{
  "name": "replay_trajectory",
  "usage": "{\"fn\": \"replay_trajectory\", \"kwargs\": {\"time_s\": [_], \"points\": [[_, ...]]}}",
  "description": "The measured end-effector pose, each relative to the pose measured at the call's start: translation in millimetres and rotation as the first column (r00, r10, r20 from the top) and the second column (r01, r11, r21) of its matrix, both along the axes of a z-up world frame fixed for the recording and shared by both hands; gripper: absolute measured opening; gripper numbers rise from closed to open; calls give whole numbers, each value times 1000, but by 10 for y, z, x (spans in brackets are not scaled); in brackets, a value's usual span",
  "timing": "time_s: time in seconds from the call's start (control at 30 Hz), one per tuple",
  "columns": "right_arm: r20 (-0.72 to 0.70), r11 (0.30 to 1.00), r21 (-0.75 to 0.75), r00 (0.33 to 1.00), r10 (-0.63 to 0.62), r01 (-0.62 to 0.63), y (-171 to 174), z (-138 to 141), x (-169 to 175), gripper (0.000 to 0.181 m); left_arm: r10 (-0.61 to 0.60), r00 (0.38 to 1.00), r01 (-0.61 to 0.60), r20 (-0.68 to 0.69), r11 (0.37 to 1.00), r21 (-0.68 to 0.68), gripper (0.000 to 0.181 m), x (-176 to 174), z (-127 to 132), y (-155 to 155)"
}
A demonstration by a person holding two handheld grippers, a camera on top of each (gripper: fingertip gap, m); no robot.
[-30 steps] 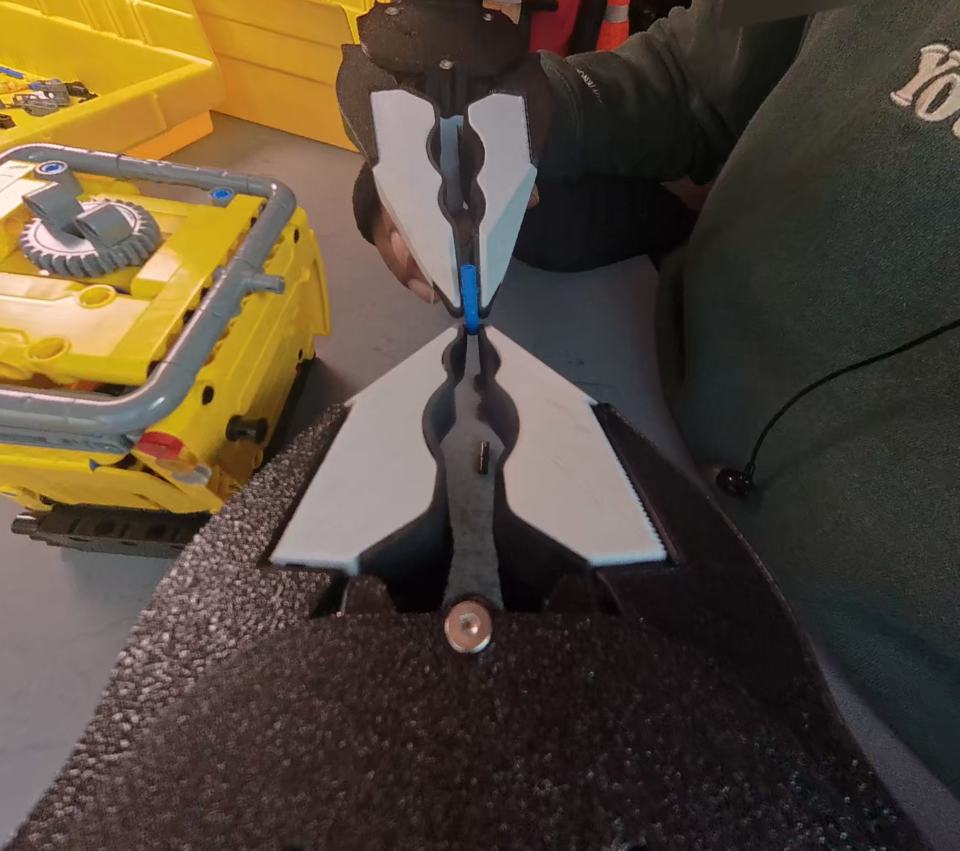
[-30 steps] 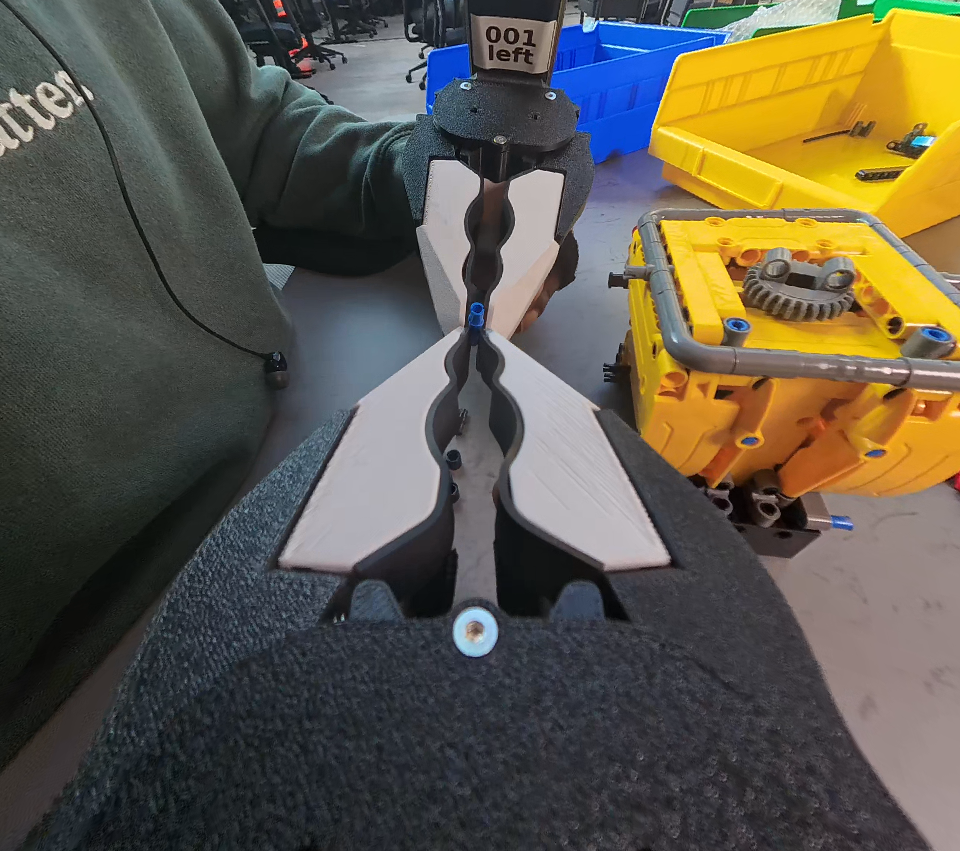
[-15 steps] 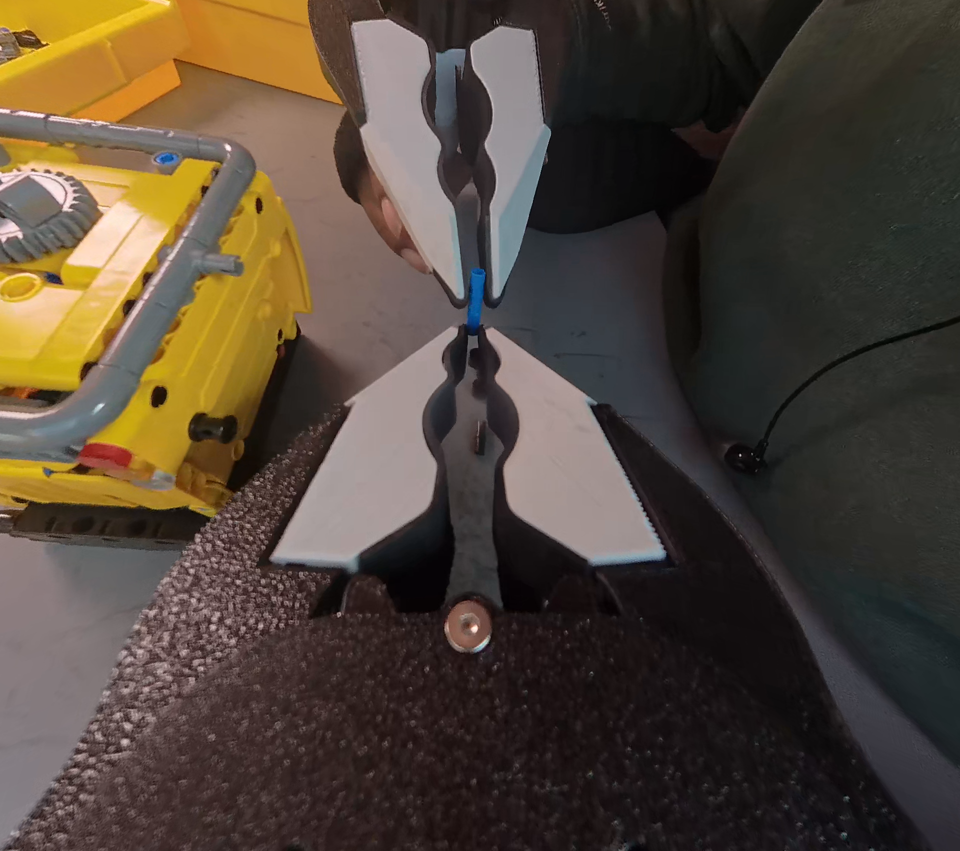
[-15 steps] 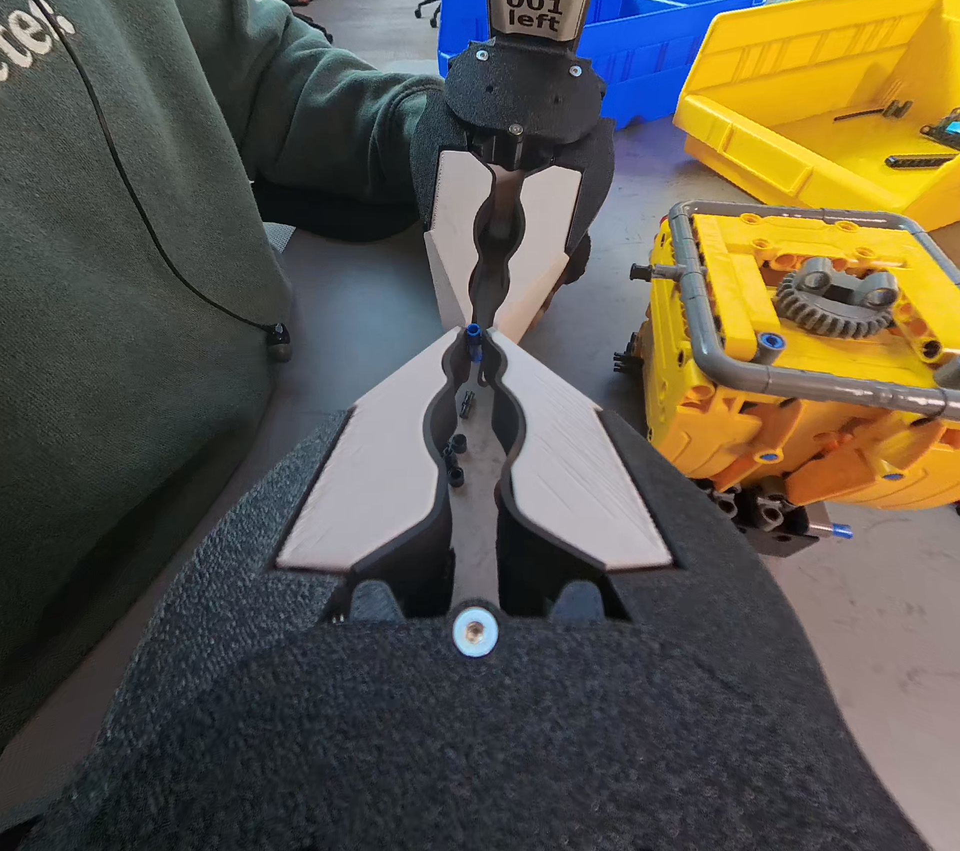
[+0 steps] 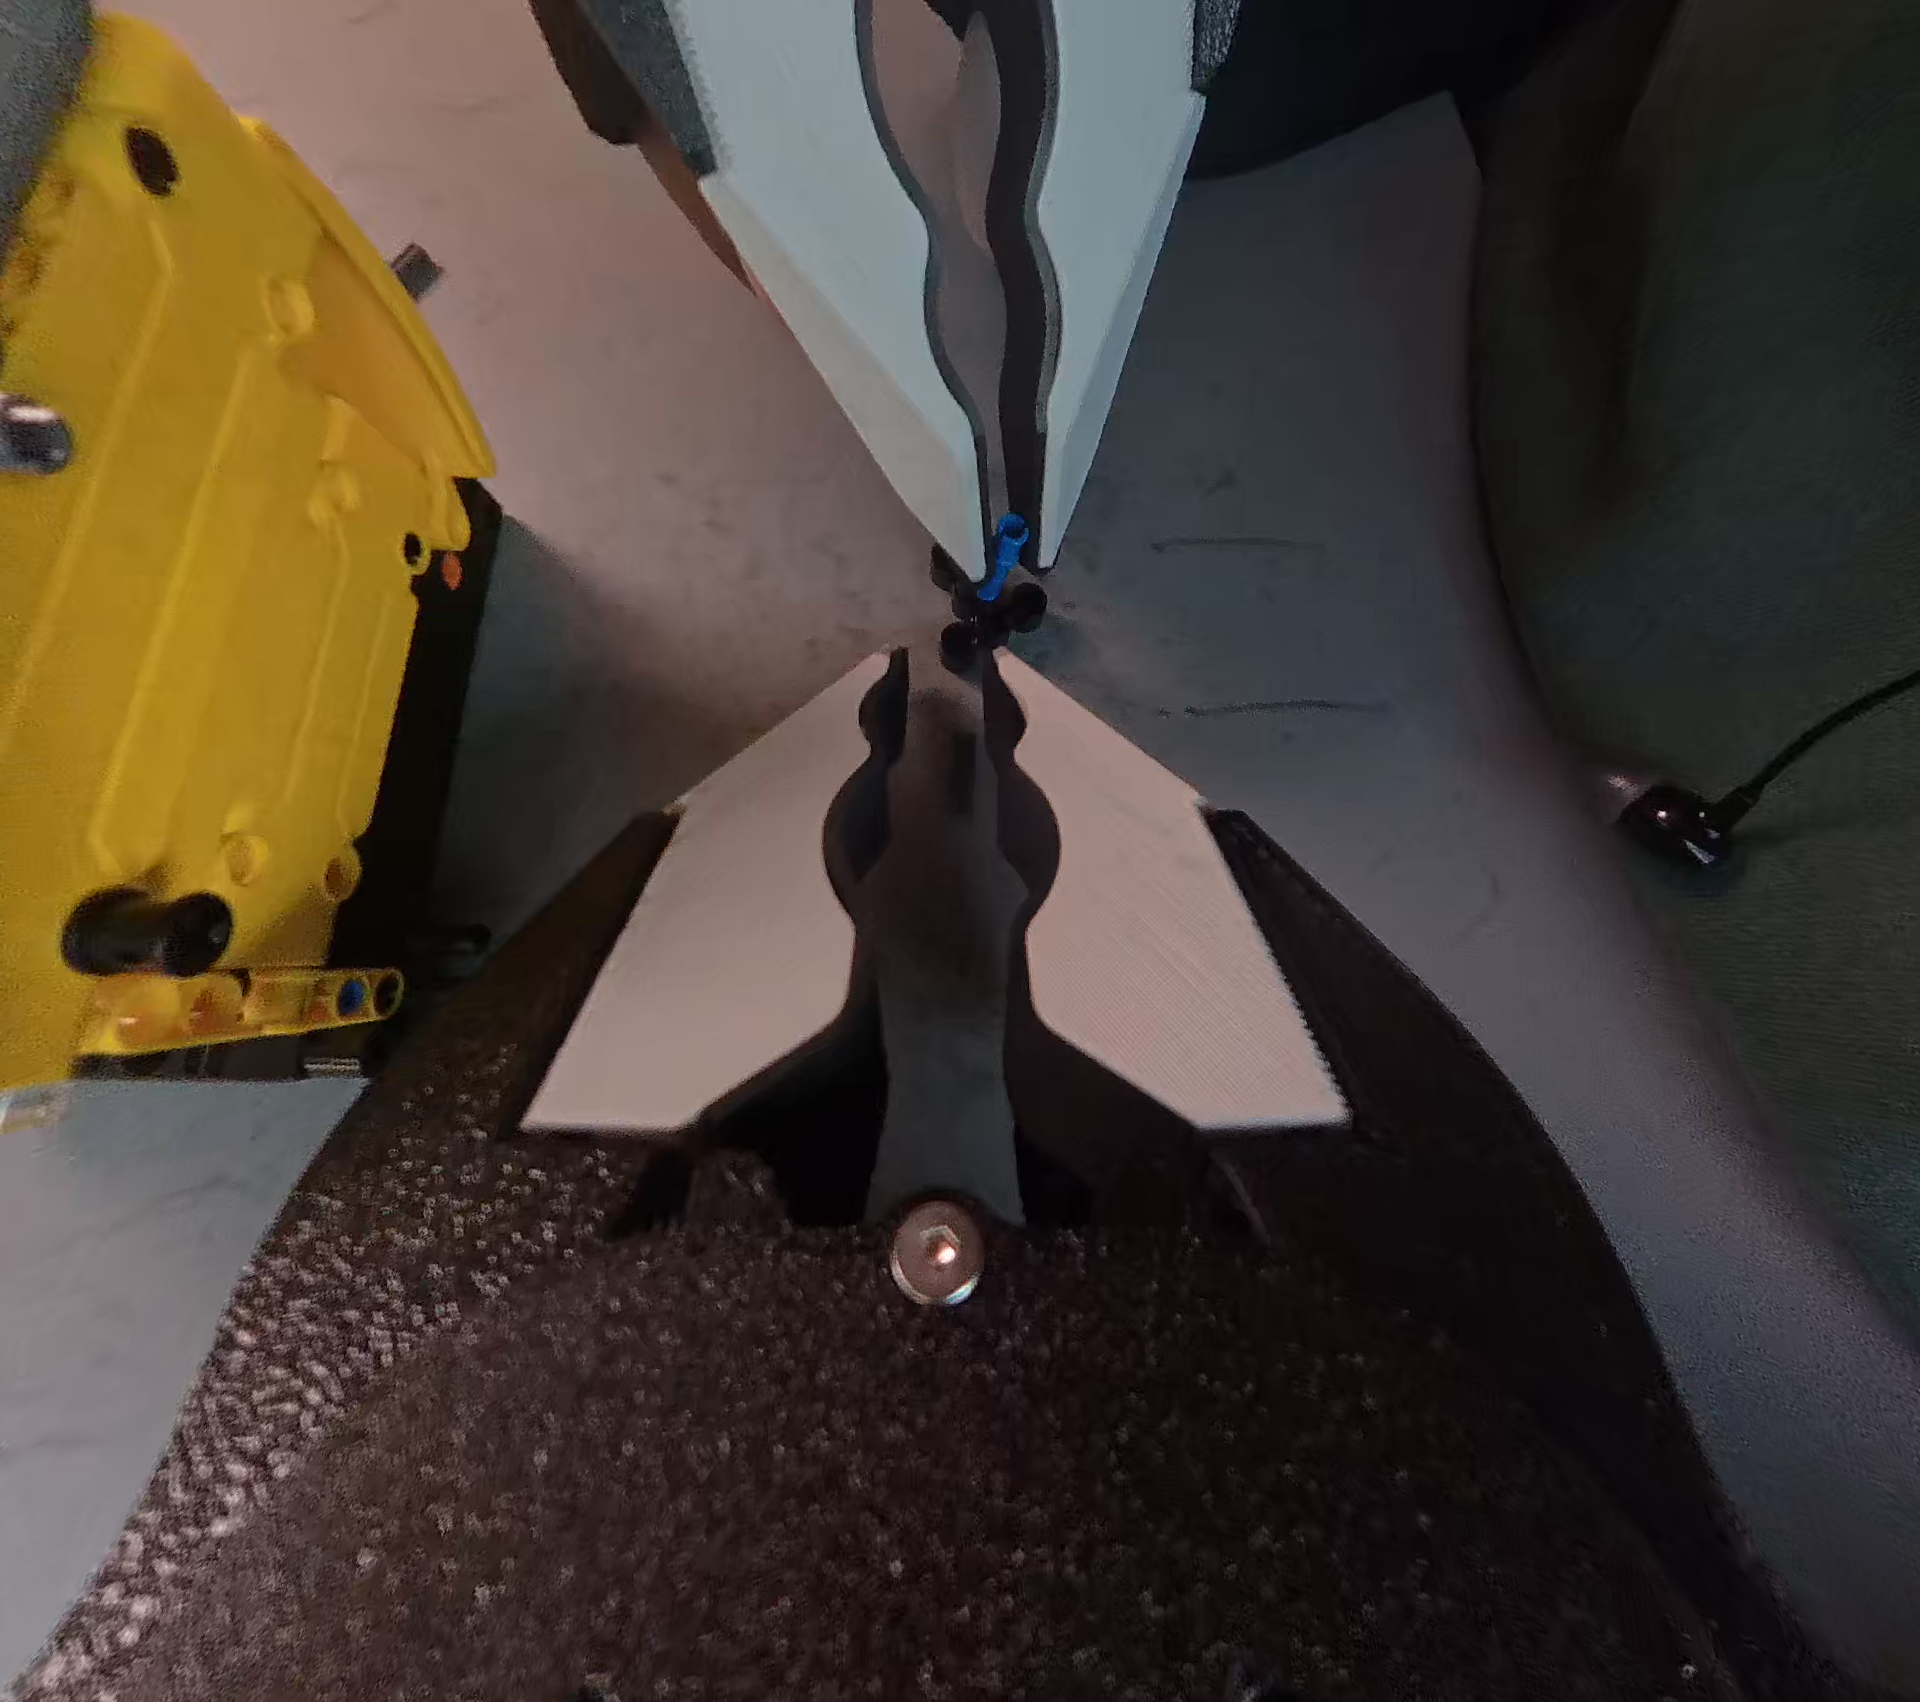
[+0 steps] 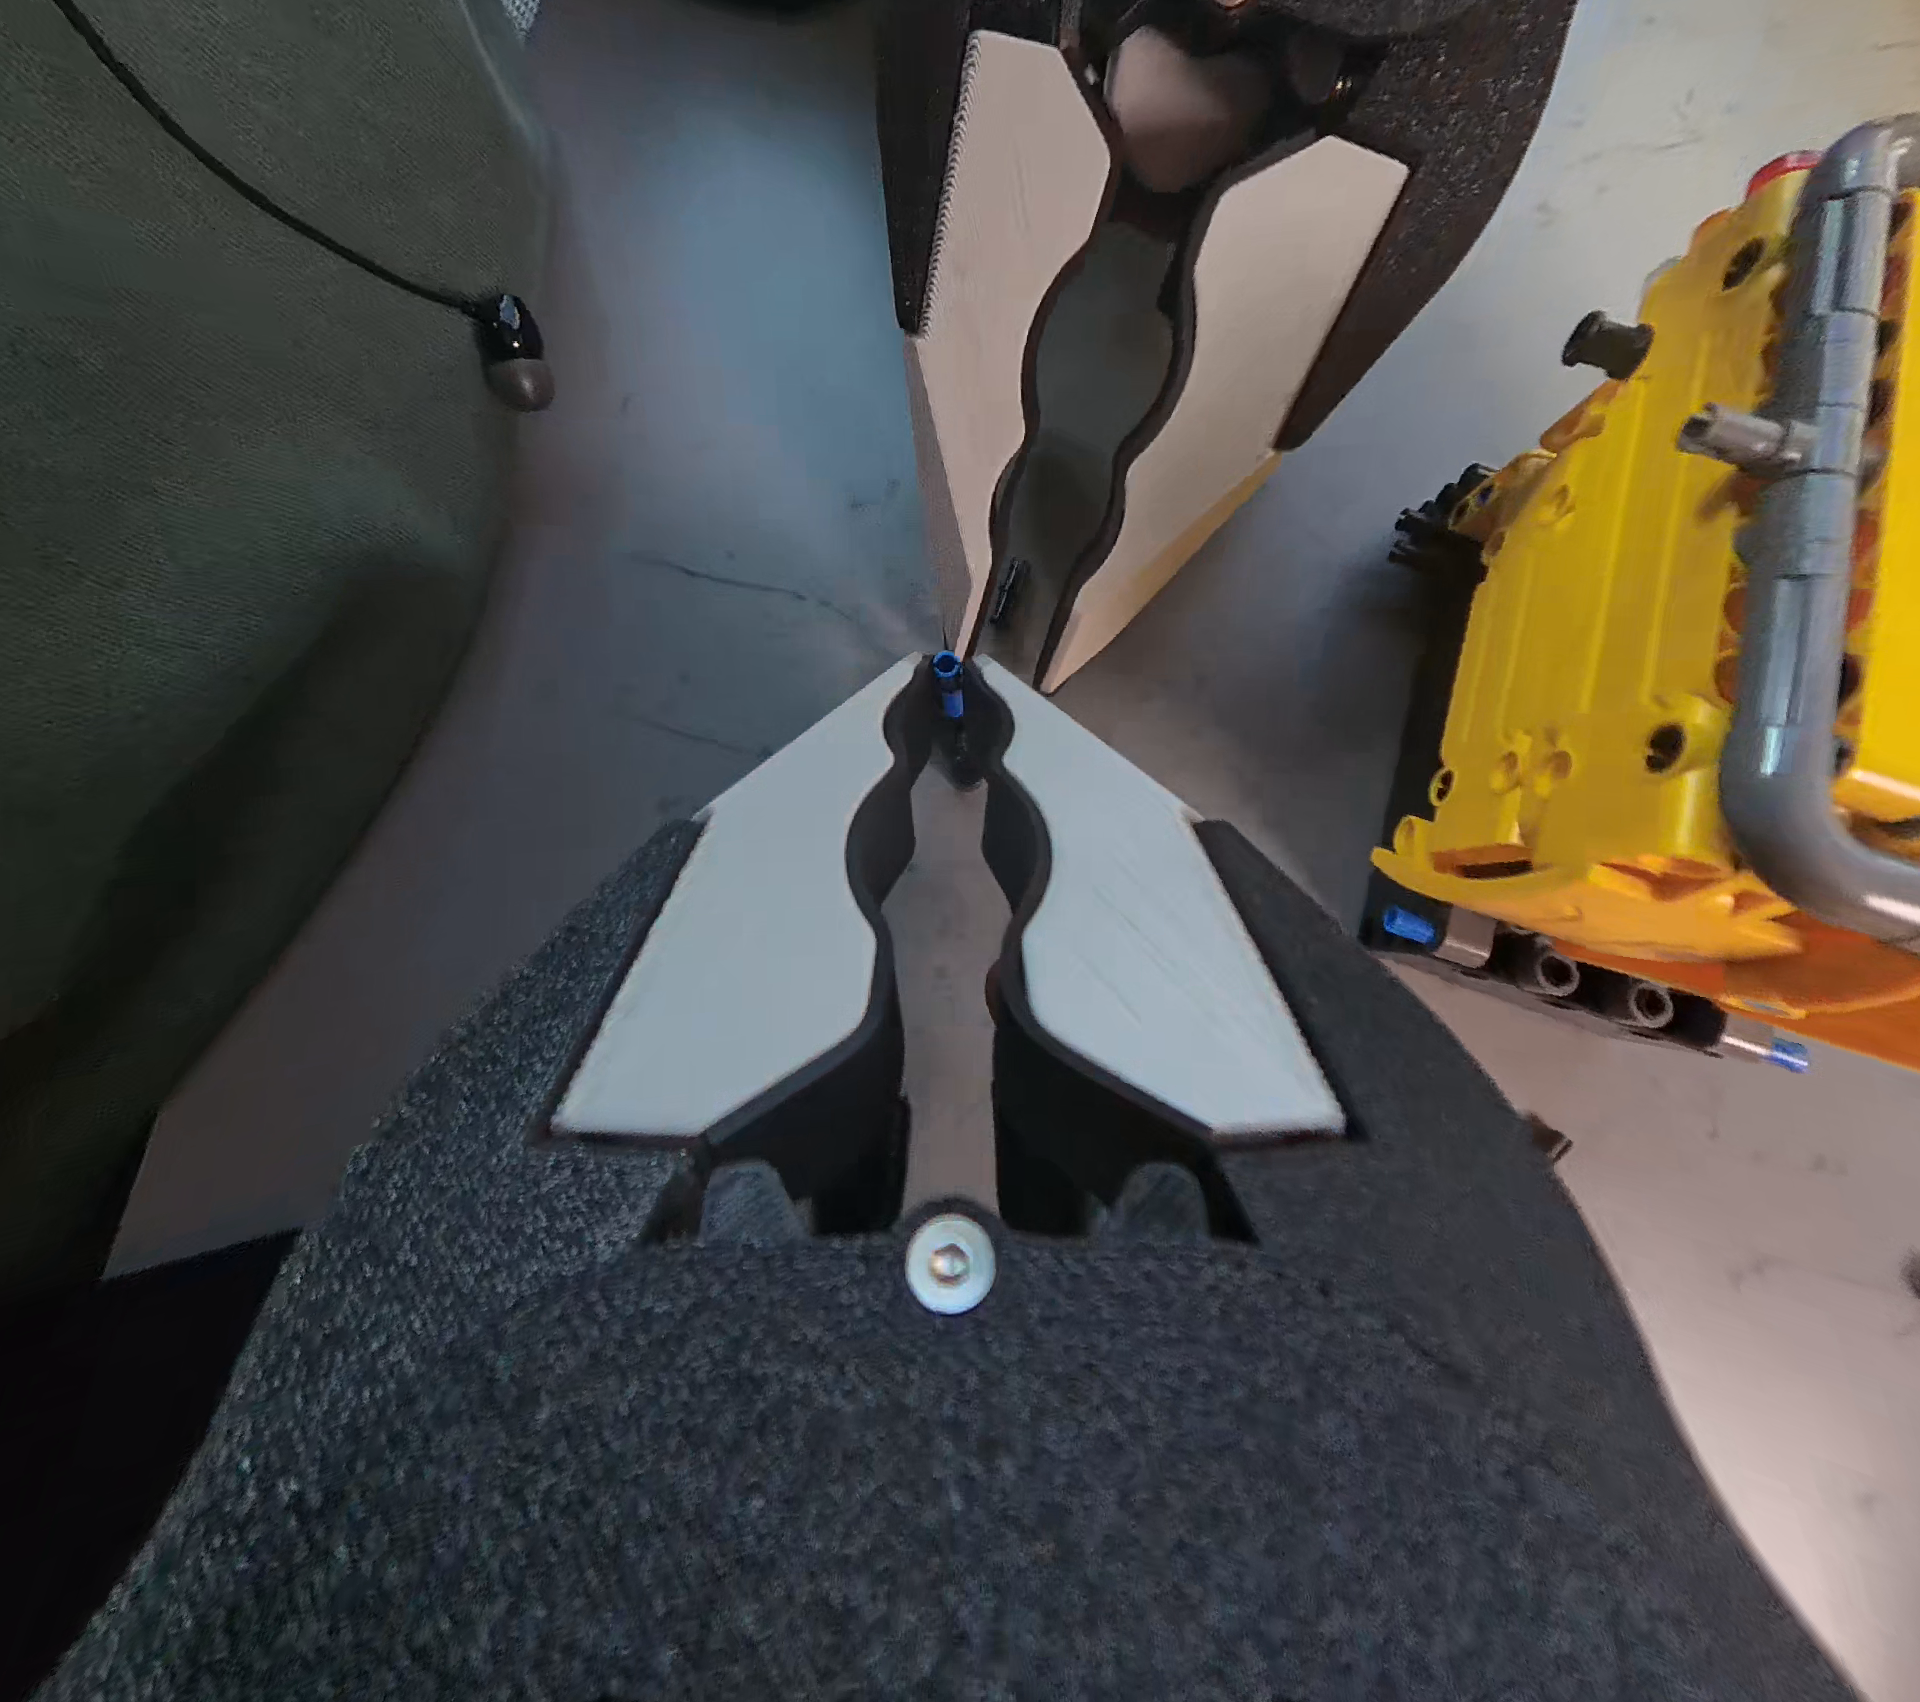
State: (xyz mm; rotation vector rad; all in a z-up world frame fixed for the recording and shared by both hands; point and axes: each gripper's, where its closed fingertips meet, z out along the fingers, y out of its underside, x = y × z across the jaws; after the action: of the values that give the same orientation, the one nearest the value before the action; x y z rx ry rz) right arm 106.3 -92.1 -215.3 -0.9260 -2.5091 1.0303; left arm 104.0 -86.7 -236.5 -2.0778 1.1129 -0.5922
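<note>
Grey table (image 5: 1299,509), scuffed with faint dark scratches, under both tools.

Found a yellow brick-built model (image 5: 208,613) at far left in the left wrist view, dotted with holes and black pegs, resting on the table and cut off by the frame edge. Kept well apart from the tools, with a band of bare table between.

Met the two tools tip to tip at centre. Saw the left gripper (image 5: 945,660) reaching in from below with fingers parted and nothing clamped between them. Saw the right gripper (image 5: 1013,556) coming down from above, pinched closed on a pin (image 5: 1006,546): short, blue, slim, with a flared collar at its upper end, standing nearly upright just over the table. Noted small black bits (image 5: 982,613) clustered right below the pin; could not tell whether joined to it.

Passed more bare table to the right of the tips, then a green sweatshirt (image 5: 1714,405) filling the right edge, with a black bead (image 5: 1668,816) on a thin cord hanging against it.
</note>
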Motion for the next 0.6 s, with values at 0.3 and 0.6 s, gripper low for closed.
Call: {"fn": "replay_trajectory", "kwargs": {"time_s": [0.3,0.6], "points": [[39,998,38,998,46,-48,-30,-79,16,5,-26,999,26,-46,1000,1,10,37,-69,9],[26,1000,1,999,27,-27,12,-98,-3,5,-25,998,26,-51,1000,7,7,36,-74,12]]}}
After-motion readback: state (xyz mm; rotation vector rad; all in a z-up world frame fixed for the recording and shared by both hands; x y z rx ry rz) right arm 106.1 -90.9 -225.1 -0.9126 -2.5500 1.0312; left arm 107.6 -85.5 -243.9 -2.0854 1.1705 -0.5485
